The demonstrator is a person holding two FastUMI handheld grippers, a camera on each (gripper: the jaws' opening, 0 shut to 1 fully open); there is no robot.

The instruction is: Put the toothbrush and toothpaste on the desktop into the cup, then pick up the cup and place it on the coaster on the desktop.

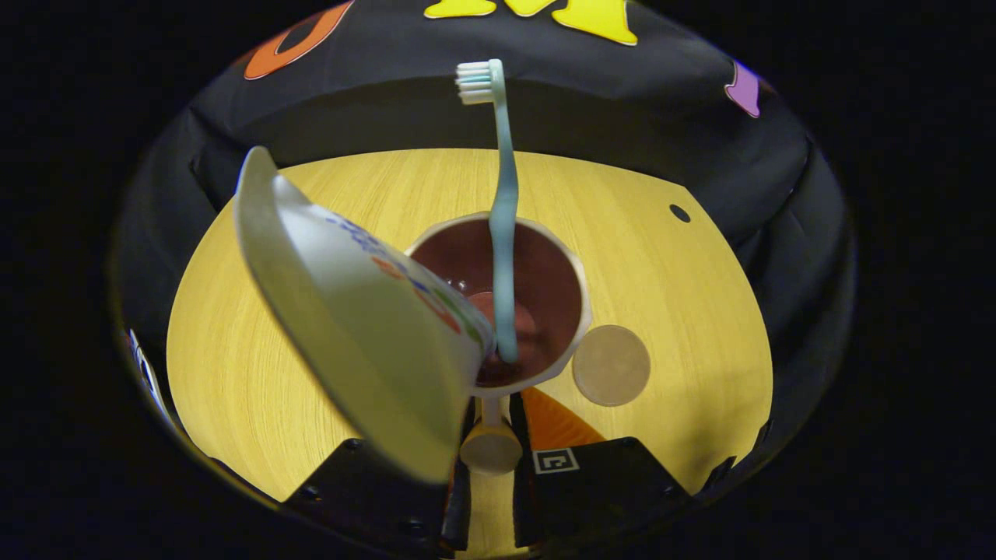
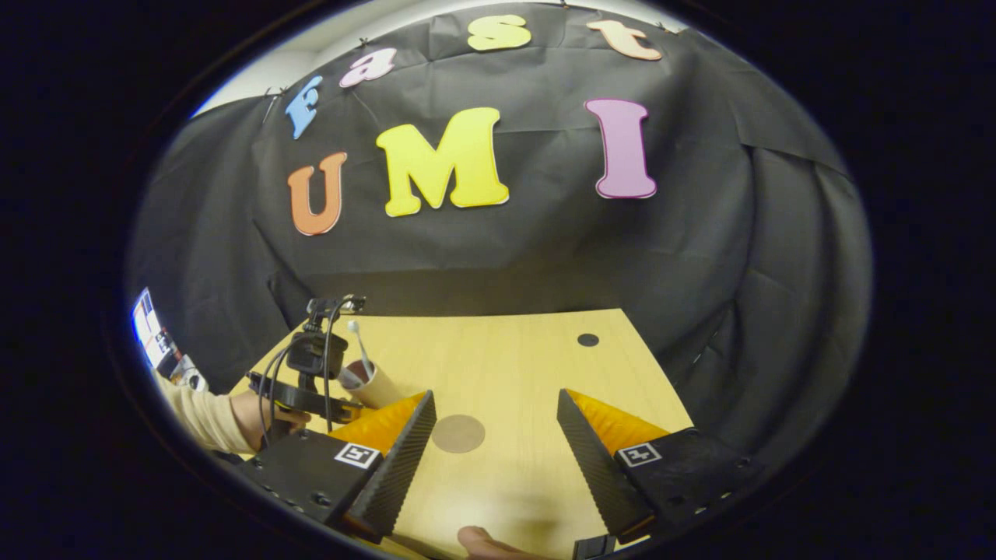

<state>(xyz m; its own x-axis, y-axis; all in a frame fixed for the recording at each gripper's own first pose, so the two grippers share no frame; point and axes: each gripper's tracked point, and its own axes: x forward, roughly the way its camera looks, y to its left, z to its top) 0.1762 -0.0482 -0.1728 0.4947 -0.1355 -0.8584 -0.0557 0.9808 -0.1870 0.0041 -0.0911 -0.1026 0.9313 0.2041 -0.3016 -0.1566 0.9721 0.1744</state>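
Pinching the cup [image 1: 498,365] handle, left gripper [image 1: 489,467] beside coaster [image 1: 611,365], toothbrush [image 1: 502,233] and toothpaste [image 1: 358,311] inside, right gripper [image 2: 490,459] fingers spread.

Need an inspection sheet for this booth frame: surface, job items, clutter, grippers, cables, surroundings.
Surface: wooden desktop, one small dark hole.
Job's things: cup holds toothbrush, bristles up, and toothpaste, leaning out; coaster lies bare beside the cup.
Clutter: nothing seen.
Grippers: left gripper shut on the cup's handle; right gripper open, holding nothing, above the desktop.
Cables: black leads on the left gripper's camera mount.
Surroundings: black cloth wall; person's sleeve.
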